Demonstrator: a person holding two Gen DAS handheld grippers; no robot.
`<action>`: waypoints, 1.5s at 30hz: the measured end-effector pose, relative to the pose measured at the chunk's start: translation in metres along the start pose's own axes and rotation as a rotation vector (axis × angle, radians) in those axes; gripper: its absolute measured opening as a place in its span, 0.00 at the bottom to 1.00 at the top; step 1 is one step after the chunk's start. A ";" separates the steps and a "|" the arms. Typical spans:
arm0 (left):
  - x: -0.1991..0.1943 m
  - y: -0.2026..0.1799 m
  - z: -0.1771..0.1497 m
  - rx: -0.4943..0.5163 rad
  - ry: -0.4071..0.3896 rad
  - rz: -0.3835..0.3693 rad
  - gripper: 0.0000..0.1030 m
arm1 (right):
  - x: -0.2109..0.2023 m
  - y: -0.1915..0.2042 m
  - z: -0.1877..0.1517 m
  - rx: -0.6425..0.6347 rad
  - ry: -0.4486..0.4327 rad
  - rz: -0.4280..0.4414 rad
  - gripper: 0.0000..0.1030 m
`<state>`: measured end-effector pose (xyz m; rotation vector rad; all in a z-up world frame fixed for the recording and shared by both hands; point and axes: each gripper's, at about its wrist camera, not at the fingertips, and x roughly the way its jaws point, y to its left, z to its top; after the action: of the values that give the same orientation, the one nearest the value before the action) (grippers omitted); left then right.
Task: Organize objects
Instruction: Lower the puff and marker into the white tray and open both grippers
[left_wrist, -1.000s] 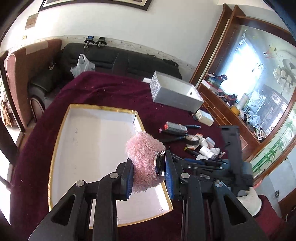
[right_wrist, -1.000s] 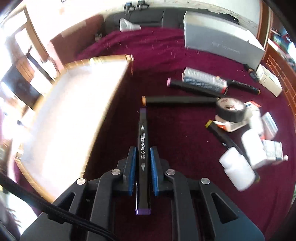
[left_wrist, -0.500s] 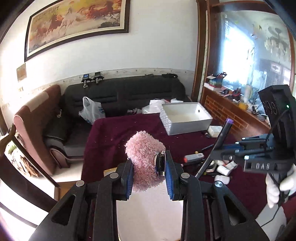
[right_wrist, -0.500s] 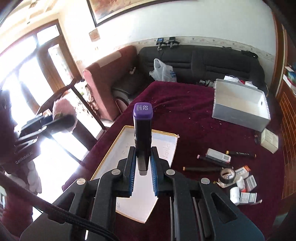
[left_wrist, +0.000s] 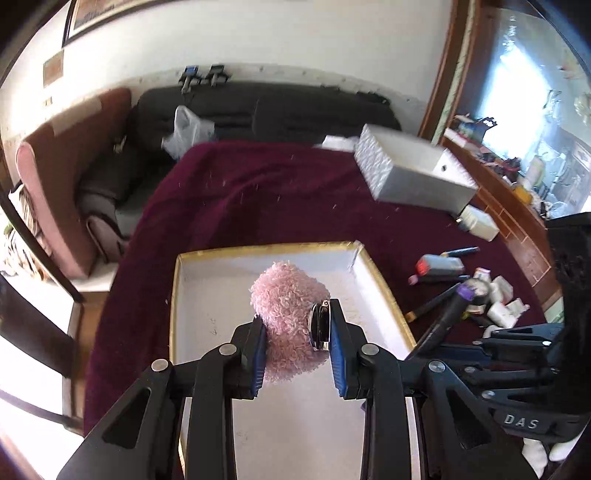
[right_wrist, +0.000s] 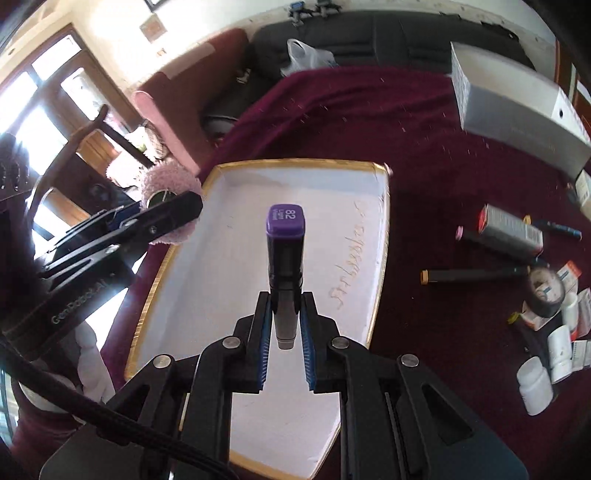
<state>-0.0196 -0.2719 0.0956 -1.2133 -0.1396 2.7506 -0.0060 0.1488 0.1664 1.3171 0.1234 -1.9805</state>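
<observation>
Left gripper (left_wrist: 297, 349): clenched on the pink fluffy item (left_wrist: 288, 314), whose round metal-rimmed part presses against the right pad; it hangs over the near half of the tray.
Right gripper (right_wrist: 283, 326): clamped on the purple-capped marker (right_wrist: 285, 254), cap end pointing away (the label reads 82), held above the middle of the tray.
Tray (right_wrist: 380, 236): white, gold-rimmed, empty, on the maroon cloth (left_wrist: 258, 199).
Change: half a second ago both cameras looked out at the sofa and wall; now both tilt down onto the tray, so the two loads appear to be arriving over it together.
Meaning: probably the placing step; neither item is set down yet.
Against one second ago: both grips are unchanged.
Right of tray: loose markers, tape roll (right_wrist: 546, 291), white bottles and packets still wait in their heap.
Far: grey box (left_wrist: 413, 173).
</observation>
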 end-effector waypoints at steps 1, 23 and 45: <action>0.010 0.000 -0.002 -0.007 0.018 0.006 0.24 | 0.007 -0.006 0.002 0.015 0.006 -0.006 0.13; 0.116 0.006 0.009 -0.082 0.196 0.072 0.28 | 0.084 -0.046 0.067 0.176 0.082 -0.041 0.14; 0.024 -0.030 -0.052 -0.166 -0.041 0.037 0.53 | -0.109 -0.123 -0.028 0.304 -0.281 -0.122 0.57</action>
<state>0.0057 -0.2365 0.0476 -1.2083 -0.3596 2.8456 -0.0394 0.3070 0.2056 1.2206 -0.2461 -2.3363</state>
